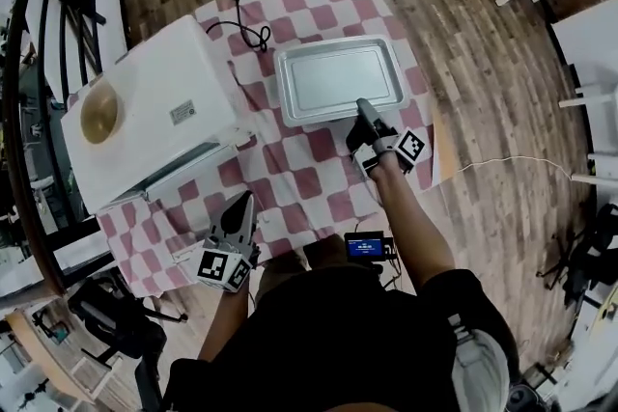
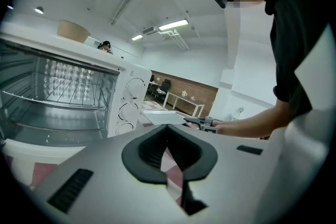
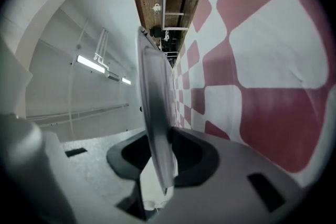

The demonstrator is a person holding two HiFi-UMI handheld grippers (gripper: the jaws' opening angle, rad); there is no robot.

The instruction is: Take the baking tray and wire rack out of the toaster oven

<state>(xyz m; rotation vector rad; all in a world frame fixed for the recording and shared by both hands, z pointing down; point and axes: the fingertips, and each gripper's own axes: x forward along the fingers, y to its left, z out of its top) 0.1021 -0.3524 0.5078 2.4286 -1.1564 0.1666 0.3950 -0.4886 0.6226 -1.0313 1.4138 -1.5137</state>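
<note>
Out of the toaster oven (image 1: 145, 106) and over the checked cloth of the worktop (image 1: 309, 178), the baking tray (image 1: 338, 80) lies flat at the upper centre of the head view. Its long axis runs left to right across the frame. The right claw (image 1: 365, 111) is clenched on the tray's near long rim, towards its right end. In the right gripper view the rim passes edge-on between the two pads and fills the gap. Whether the tray's weight is already down on the cloth cannot be told.

The wire rack (image 2: 63, 93) has not come out. In the left gripper view it sits level on its runners inside the lit oven cavity, at the left of the frame, behind the lowered door (image 1: 188, 171). The left claw (image 1: 243, 205) hangs at the lower centre of the head view, pointing up the frame beside the oven's mouth. Its jaws are drawn in to a narrow slit with nothing between them, only cloth showing through.

The rack lies up and to the left of that claw, its front bar across the opening and its wires running back into the cavity. The left hand is plainly the nearer one. By this reading, half the job is done, and the rack is likely the left claw's to take, once the jaws part and line up on the front bar.
</note>
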